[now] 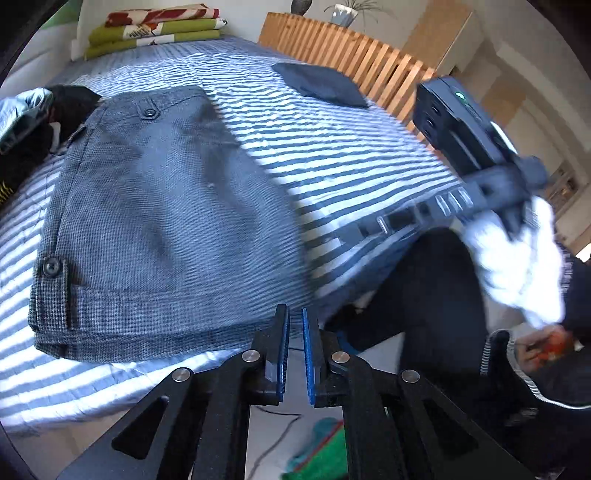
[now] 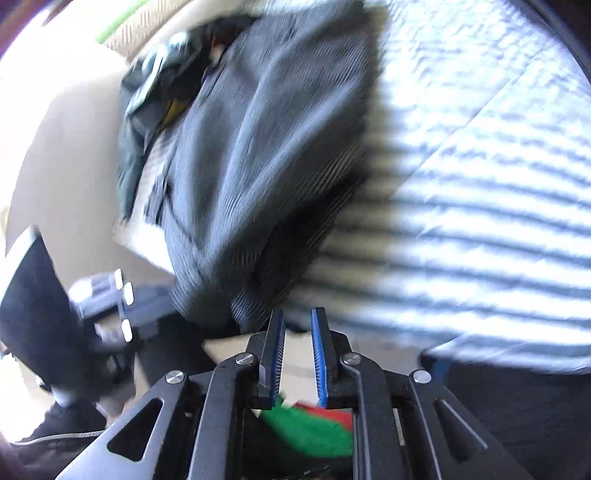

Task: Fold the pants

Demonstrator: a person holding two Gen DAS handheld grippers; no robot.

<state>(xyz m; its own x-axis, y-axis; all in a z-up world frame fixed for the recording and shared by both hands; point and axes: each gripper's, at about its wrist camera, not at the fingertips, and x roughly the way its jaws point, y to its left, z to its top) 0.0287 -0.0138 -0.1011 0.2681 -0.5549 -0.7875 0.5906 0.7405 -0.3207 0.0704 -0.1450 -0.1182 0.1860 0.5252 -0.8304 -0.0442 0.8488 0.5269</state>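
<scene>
Left gripper: jaws nearly together, only a thin gap showing, nothing between the pads. It hangs just off the near edge of the bed, past the folded edge of the pants.

Right gripper: jaws a little apart, nothing pinched that I can see. Its own view is badly smeared, but floor shows through the gap, so I read it as released. Its tips sit just at the lower corner of the cloth.

Below both, on the floor: a green and red cloth.

The pants, grey woven fabric, lie on the striped bedcover near its front edge. In the left wrist view they form a compact, layered block: stacked edges along the near side, a buttoned tab at the near left corner, another button at the far end. They look flat and roughly squared.

My judgement: the folding is largely done, perhaps finished. What may be left is a last smoothing or moving the bundle aside.

Left of the pants, a heap of other clothing, unfolded. Further back, a dark folded garment lies well apart on the cover. Beyond, folded blankets and a wooden slatted footboard.
</scene>
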